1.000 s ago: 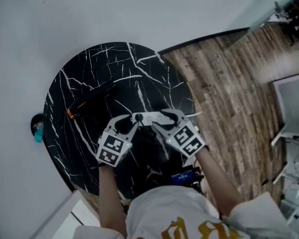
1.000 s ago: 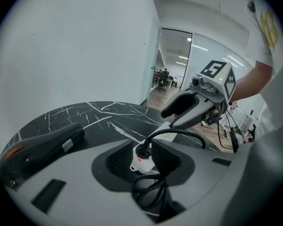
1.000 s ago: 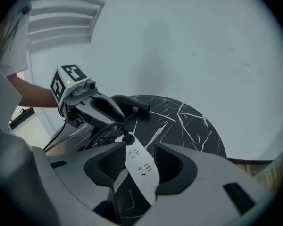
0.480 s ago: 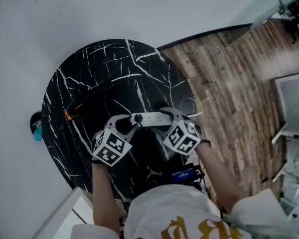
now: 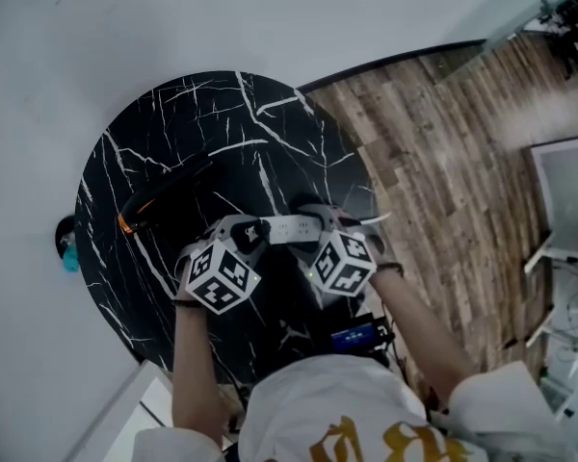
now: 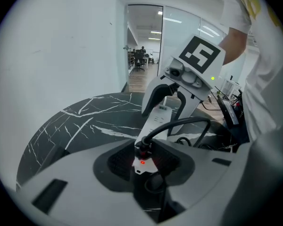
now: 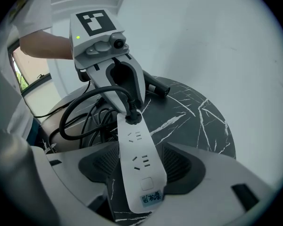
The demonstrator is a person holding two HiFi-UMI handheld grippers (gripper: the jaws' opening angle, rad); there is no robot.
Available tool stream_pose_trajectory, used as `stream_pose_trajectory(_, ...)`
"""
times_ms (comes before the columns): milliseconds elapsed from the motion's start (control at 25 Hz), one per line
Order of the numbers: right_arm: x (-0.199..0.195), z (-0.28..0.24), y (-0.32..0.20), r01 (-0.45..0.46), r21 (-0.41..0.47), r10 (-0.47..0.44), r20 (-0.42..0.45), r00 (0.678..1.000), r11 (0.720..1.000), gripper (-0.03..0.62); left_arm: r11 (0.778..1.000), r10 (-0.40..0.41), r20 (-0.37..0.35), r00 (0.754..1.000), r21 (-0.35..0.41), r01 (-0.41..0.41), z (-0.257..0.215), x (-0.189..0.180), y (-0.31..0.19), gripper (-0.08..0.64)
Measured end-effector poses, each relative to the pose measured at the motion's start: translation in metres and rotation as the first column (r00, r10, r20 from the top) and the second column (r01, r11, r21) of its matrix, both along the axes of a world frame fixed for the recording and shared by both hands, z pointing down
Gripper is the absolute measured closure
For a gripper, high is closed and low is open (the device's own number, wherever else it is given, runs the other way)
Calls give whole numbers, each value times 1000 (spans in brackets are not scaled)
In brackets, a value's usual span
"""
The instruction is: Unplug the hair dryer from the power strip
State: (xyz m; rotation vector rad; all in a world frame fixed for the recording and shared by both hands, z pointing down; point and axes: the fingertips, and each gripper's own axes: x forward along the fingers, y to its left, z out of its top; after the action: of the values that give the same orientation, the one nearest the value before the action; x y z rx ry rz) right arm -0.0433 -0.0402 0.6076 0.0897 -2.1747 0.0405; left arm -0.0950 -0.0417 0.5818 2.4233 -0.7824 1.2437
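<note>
The white rectangular power strip (image 7: 140,173) lies on the round black marble desk (image 5: 173,133). Its black plug (image 6: 142,147) is pinched by the jaws of the left gripper (image 6: 142,160). The jaws of the right gripper (image 7: 142,149) have just been opening and stand spread around the strip's other end.

Round black marble table (image 5: 173,123), white veining.
On it: dark hair dryer (image 5: 164,198) at left, white power strip (image 5: 291,227) near the front edge with a black plug (image 7: 131,117) in it, looped black cables (image 7: 78,119) beside it.
</note>
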Motion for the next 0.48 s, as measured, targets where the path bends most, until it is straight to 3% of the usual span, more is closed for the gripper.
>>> stream_pose_trajectory(480, -4, 6, 2, 119, 36, -117, -59, 991, 992, 328, 987, 148, 97, 984, -77, -141, 12, 4, 3, 459)
